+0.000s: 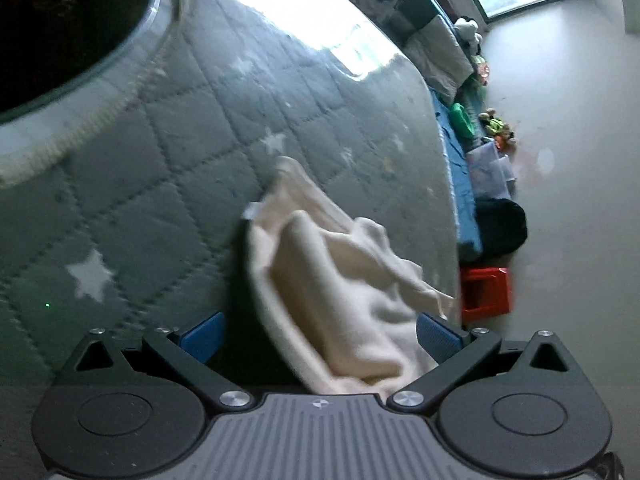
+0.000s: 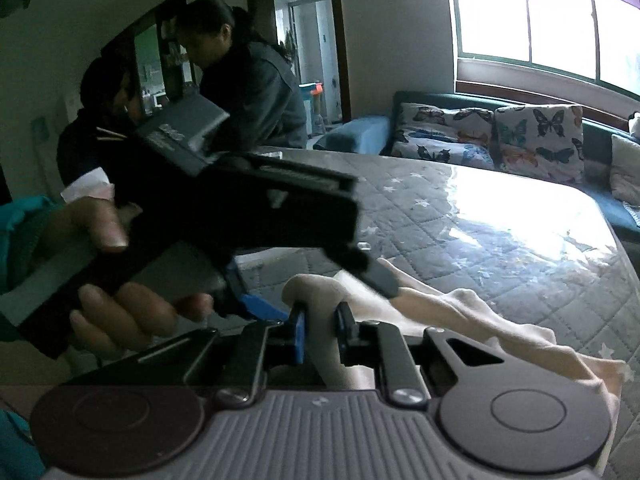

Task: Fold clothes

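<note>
The cream garment [image 1: 340, 280] lies crumpled on the grey quilted star-print mattress [image 1: 168, 184], near its right edge as your left wrist camera sees it. Its cloth is soft and bunched into thick folds, with a small white tag [image 1: 253, 211] standing at its far left corner. Your left gripper [image 1: 320, 340] is spread wide, its blue pads [image 1: 202, 338] on either side of the cloth's near end without pinching it.

In the right wrist view, your right gripper [image 2: 320, 330] is nearly closed, and a raised fold of the garment [image 2: 460, 312] sits between its fingers; the rest of the cloth trails away to the right across the mattress [image 2: 500, 220].

The left gripper's body [image 2: 248, 208] and your left hand [image 2: 120, 308] fill the near left of that view and hide the cloth and mattress behind them.

Beyond the mattress stand a sofa [image 2: 600, 136] with butterfly-print cushions [image 2: 536, 140] under a bright window [image 2: 540, 12]. Two people [image 2: 248, 80] sit at far left. In the left wrist view, a red stool [image 1: 486, 290], a black bag [image 1: 500, 228] and toys [image 1: 496, 124] lie on the floor right of the mattress.
</note>
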Motion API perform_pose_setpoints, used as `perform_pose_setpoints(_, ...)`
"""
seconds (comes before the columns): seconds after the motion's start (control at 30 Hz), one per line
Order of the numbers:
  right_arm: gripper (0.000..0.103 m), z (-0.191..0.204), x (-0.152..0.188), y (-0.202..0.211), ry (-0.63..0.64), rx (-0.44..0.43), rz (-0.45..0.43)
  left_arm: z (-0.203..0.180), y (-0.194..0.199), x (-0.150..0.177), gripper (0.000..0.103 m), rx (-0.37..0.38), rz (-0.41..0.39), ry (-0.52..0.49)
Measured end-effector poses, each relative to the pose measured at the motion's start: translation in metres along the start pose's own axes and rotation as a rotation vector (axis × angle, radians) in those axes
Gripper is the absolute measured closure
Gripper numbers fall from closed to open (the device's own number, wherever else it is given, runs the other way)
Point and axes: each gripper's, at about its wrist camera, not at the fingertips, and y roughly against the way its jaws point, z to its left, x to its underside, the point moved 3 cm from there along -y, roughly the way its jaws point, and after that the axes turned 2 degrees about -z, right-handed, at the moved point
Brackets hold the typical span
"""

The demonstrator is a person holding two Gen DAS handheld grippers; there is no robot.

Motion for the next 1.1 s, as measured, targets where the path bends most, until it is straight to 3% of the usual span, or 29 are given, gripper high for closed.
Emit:
perform_pose_setpoints(0.07, 0.089, 0.001, 0.002, 0.001, 0.007, -0.010, 0.003, -0.003, -0.004, 0.002, 0.013, 0.010, 0.004, -0.013)
perform_pose_setpoints(0.17, 0.089, 0.003, 0.006, 0.003, 0.016, -0.023, 0.009, -0.003, -0.008, 0.003, 0.039, 0.016, 0.006, -0.010)
perform_pose_setpoints(0.23, 0.089, 0.004, 0.009, 0.004, 0.022, -0.032, 0.013, -0.001, -0.009, 0.002, 0.064, -0.008, -0.005, -0.019)
perform_pose_setpoints(0.33, 0.085, 0.002, 0.013, 0.008, 0.011, -0.024, 0.013, 0.002, -0.011, 0.000, 0.080, -0.025, -0.008, -0.051)
perform_pose_setpoints(0.47, 0.076, -0.013, 0.020, 0.030, -0.050, 0.029, -0.002, 0.004, -0.011, 0.000, 0.083, -0.030, -0.007, -0.106)
perform_pose_setpoints(0.6, 0.062, -0.052, 0.030, 0.045, -0.118, 0.177, 0.006, 0.001, -0.009, 0.002, 0.084, -0.056, -0.020, -0.183)
perform_pose_setpoints(0.7, 0.060, -0.090, 0.042, 0.053, -0.208, 0.290, 0.023, 0.003, -0.005, 0.003, 0.084, -0.067, -0.029, -0.198)
perform_pose_setpoints(1.03, 0.059, -0.170, 0.089, 0.064, -0.551, 0.336, -0.006, 0.013, 0.009, -0.004, 0.083, -0.103, -0.051, -0.213)
perform_pose_setpoints(1.1, 0.056, -0.172, 0.091, 0.063, -0.568, 0.318, -0.020, 0.013, 0.011, -0.004, 0.083, -0.106, -0.050, -0.216)
